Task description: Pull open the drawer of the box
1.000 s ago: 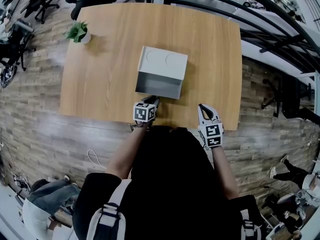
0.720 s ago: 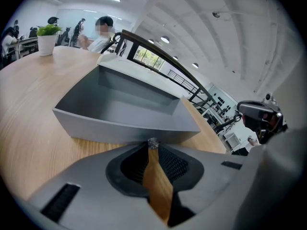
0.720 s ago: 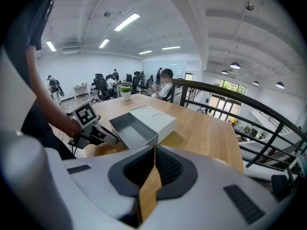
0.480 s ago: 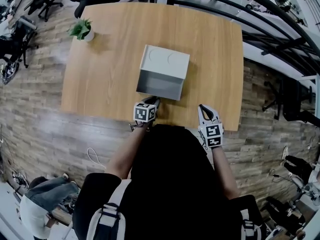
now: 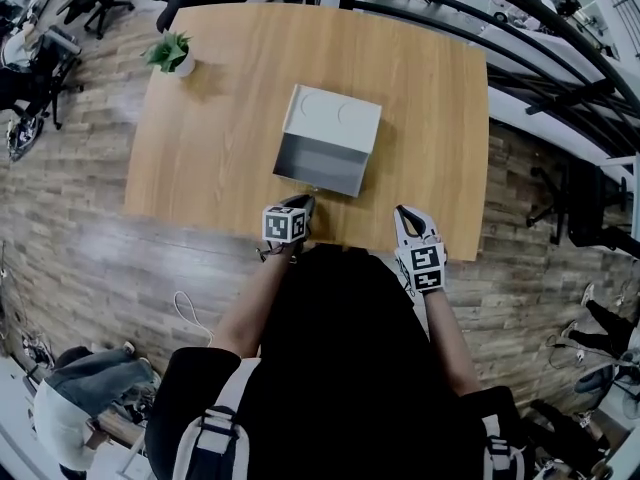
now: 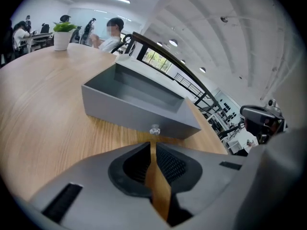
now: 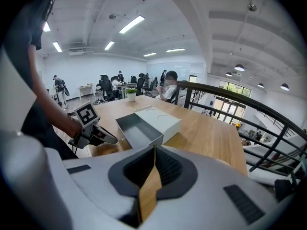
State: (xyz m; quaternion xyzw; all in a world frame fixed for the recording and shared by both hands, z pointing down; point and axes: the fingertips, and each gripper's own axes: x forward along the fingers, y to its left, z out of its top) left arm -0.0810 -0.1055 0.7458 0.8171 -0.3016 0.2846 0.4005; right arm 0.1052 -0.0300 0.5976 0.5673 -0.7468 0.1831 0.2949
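A white box (image 5: 335, 118) lies on the wooden table (image 5: 210, 138), and its grey drawer (image 5: 320, 163) stands pulled out toward me, empty inside. A small clear knob (image 6: 154, 130) sits on the drawer front. My left gripper (image 5: 303, 203) is just in front of that knob, a little apart from it. Its jaws are closing with only a narrow gap left and nothing between them. My right gripper (image 5: 412, 218) hovers at the table's near edge, right of the drawer, shut and empty. The right gripper view shows the open drawer (image 7: 136, 131) with the left gripper (image 7: 108, 139) beside it.
A small potted plant (image 5: 172, 53) stands at the table's far left corner. A black railing (image 5: 540, 78) runs along the right side. Office chairs and seated people are beyond the far edge. Wood floor surrounds the table.
The left gripper has edged slightly left in front of the drawer. The drawer stays pulled out as before, and the right gripper has held still.
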